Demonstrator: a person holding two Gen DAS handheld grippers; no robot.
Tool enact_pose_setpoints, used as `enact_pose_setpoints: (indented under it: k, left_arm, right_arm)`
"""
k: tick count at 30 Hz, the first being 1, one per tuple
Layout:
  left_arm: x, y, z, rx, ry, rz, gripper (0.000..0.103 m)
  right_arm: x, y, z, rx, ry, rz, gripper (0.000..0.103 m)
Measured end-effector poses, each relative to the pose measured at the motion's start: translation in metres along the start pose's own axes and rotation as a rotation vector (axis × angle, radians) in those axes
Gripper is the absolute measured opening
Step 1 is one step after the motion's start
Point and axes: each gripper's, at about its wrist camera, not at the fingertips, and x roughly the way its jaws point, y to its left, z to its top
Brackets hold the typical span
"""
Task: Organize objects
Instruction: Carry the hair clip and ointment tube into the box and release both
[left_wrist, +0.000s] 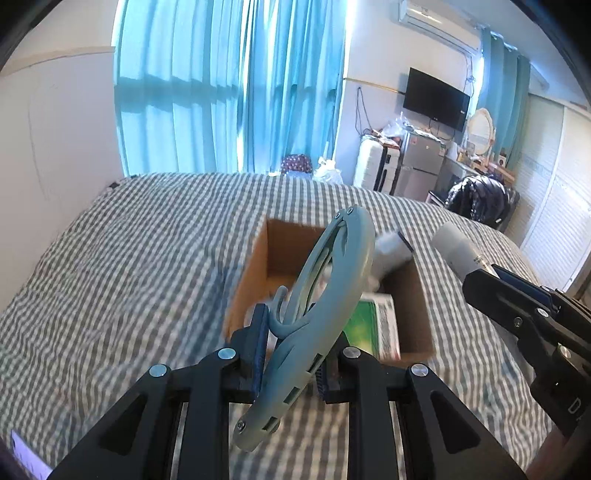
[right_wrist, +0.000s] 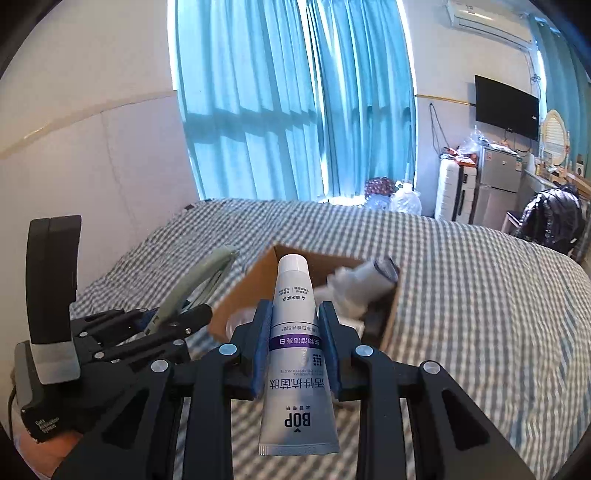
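Centrally, left gripper (left_wrist: 291, 354) clamped on grey-blue folding hanger (left_wrist: 325, 295), right gripper (right_wrist: 295, 350) clamped on toothpaste tube (right_wrist: 295, 317), cardboard box (left_wrist: 255, 273) mid-frame behind both.

From my feed I see a bed covered with a grey-and-white checked sheet (right_wrist: 461, 295) filling the lower part of both views. Behind it, turquoise curtains (right_wrist: 288, 103) hang over a bright window. High on the right wall sits an air conditioner (right_wrist: 487, 22), and below it a black wall-mounted television (right_wrist: 506, 107). Against that wall I make out a white suitcase (right_wrist: 448, 188) beside a small silver fridge (right_wrist: 496, 184). A black puffy jacket (right_wrist: 554, 218) is draped over a chair, and an oval mirror (left_wrist: 480, 129) stands further right.
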Motion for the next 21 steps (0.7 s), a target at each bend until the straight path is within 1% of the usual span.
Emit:
enact_pose_setpoints:
  k: [5,11,15,21]
  left_arm:
    - [0.044,0.002,0.023,0.032,-0.002,0.018,0.022]
    - [0.097,0.005,0.031,0.056,0.027,0.023,0.022]
    - [0.124,0.006,0.027,0.063,0.066,0.021,0.022]
    - [0.144,0.01,0.018,0.052,0.107,-0.007,0.022]
  right_arm:
    - [0.054,-0.008,0.025,0.022,0.005,0.023,0.026]
    - [0.121,-0.02,0.041,0.071,0.045,0.044,0.025]
    - [0.16,-0.028,0.041,0.092,0.085,0.036,0.025]
    - [0.191,-0.043,0.031,0.13,0.127,0.03,0.026]
